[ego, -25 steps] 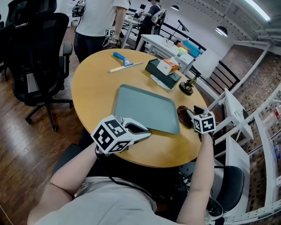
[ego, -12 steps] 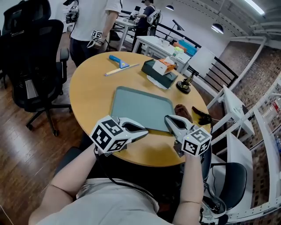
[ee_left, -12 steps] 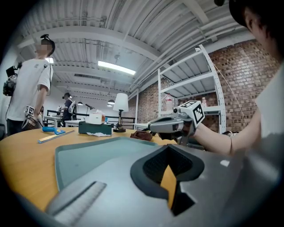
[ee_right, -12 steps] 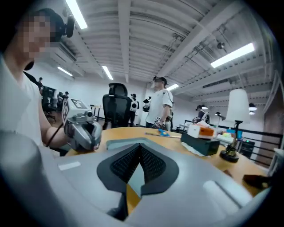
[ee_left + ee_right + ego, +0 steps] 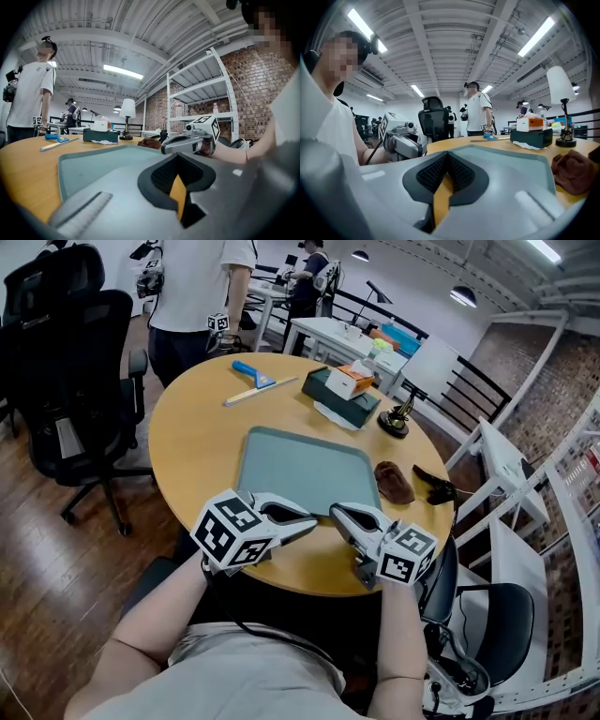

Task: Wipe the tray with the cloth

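Round wooden table: one tray, one brown cloth, left gripper and right gripper both closed, empty.

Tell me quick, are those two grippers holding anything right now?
Left gripper: closed, holding nothing.
Right gripper: closed, holding nothing.

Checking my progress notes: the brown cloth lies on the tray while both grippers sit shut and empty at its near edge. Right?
Not quite. The head view shows the cloth on the table, just right of the tray, not on it. The left gripper and right gripper are shut and empty at its near edge.
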Demonstrator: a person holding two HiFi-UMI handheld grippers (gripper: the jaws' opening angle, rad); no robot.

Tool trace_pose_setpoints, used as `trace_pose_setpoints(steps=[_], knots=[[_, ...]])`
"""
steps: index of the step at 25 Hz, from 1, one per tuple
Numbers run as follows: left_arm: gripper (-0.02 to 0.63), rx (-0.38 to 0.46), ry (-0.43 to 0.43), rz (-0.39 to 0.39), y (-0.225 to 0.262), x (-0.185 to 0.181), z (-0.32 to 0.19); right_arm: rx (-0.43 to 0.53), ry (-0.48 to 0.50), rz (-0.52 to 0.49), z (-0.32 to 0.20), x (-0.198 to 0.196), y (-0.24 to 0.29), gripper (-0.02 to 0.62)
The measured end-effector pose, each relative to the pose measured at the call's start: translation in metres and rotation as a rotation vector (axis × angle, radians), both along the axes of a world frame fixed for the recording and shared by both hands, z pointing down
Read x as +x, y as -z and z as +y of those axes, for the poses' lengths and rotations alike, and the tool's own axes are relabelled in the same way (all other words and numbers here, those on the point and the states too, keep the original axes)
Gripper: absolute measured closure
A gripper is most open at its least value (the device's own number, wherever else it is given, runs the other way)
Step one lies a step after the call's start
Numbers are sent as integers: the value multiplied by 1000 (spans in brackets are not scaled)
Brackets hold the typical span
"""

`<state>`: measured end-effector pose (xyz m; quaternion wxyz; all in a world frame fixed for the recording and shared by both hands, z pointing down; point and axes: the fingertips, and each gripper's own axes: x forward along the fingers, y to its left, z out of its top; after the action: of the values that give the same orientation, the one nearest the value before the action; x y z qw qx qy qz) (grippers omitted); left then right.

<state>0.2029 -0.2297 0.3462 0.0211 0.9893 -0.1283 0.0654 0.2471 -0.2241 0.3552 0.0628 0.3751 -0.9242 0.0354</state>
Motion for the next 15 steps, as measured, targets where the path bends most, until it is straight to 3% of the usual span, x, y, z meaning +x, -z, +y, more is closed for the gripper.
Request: trace_pose_setpoints(steps=[15], knots=[[284,9,-8,9,3,1,3,-14,-35,-29,-1,6,3,595]])
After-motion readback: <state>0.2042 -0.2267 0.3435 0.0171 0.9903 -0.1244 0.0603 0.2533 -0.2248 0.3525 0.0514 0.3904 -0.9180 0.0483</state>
